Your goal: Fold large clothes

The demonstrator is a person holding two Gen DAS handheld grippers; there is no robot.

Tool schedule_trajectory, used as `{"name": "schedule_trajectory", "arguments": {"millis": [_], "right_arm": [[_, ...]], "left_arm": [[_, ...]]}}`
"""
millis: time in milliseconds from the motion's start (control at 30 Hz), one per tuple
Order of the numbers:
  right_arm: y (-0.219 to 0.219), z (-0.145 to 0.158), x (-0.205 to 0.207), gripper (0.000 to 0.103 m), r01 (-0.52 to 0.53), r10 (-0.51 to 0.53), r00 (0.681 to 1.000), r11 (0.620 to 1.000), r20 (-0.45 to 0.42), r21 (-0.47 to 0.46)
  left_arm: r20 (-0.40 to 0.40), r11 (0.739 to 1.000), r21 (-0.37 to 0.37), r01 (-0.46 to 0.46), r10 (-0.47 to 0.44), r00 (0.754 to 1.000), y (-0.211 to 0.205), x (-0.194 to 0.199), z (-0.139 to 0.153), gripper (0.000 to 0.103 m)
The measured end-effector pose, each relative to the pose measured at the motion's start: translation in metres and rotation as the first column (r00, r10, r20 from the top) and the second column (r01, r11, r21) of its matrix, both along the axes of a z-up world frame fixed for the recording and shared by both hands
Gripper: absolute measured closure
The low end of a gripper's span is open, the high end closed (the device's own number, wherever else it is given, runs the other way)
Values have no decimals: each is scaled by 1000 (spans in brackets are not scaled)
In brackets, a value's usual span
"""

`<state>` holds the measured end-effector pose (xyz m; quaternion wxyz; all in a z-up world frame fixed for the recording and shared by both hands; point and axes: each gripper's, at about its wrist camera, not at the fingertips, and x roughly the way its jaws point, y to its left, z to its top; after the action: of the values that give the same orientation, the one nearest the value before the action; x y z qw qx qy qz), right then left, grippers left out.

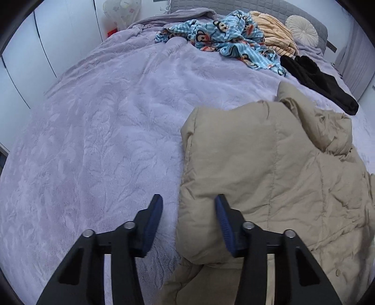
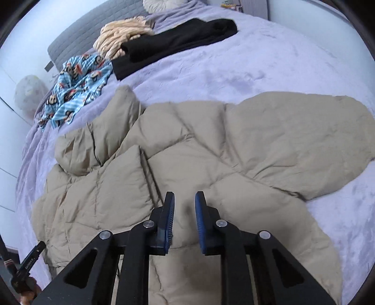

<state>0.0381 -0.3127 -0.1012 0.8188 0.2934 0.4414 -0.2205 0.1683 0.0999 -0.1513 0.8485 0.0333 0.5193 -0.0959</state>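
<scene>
Tan puffer jacket (image 2: 211,150) spread flat on lilac bedspread (image 1: 98,131), both grippers above it, empty.

Left gripper (image 1: 188,208): jaws wide apart, holding nothing, straddling the jacket's folded left edge, one finger over bedspread, the other over jacket. Right gripper (image 2: 184,204): jaws parted by a narrower gap, holding nothing, over the jacket's middle. Jacket at 3 to 5 o'clock in left wrist view, filling centre to 6 o'clock in right wrist view, one sleeve (image 2: 304,140) extended toward 3 o'clock. Black garment (image 2: 173,44) at 12 o'clock, apart from jacket. Blue monkey-print cloth (image 2: 77,89) at 10 o'clock, near the jacket's collar end. Cream striped blanket (image 2: 121,35) at 11 o'clock, touching black garment. Round cushion (image 1: 302,27) at headboard (image 1: 269,7).
</scene>
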Motion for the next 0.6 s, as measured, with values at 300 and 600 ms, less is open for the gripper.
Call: {"name": "schedule_trajectory", "arguments": {"millis": [300,600], "right_arm": [[76,-39,67,84,-438,435,896,899,-89,-13],[46,-63,74,101,-412,412,908,911,-78,18]], "left_arm": [[13,998,34,52,-53,999,-54,31,-16,62],[10,998,41,55,-55,998,-59,32,-41,60]]}}
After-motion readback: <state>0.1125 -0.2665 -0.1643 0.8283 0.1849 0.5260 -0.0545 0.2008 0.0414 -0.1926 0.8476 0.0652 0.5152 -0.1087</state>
